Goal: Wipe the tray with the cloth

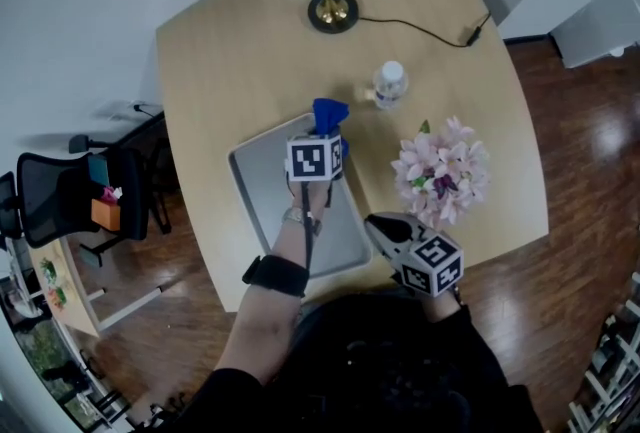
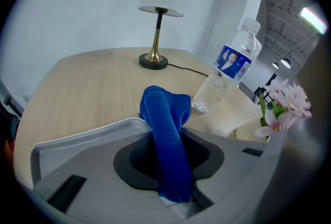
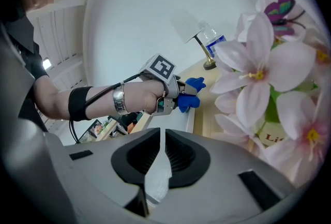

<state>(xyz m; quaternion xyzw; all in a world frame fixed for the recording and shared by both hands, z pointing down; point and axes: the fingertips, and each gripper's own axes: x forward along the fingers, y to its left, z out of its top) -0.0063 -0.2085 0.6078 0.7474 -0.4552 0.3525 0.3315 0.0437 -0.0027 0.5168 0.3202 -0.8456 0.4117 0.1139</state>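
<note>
Your left gripper is clamped on the cloth, held at the far edge of the tray, while your right gripper hangs closed and empty by its near-right corner; treat the wiping as apparently still outstanding.

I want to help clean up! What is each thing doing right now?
left gripper, shut on the cloth
cloth, bunched, pinched in its jaws
right gripper, shut, empty
tray, flat on the table
bottle, upright, closed
lamp, standing upright
flowers, in bloom
</note>
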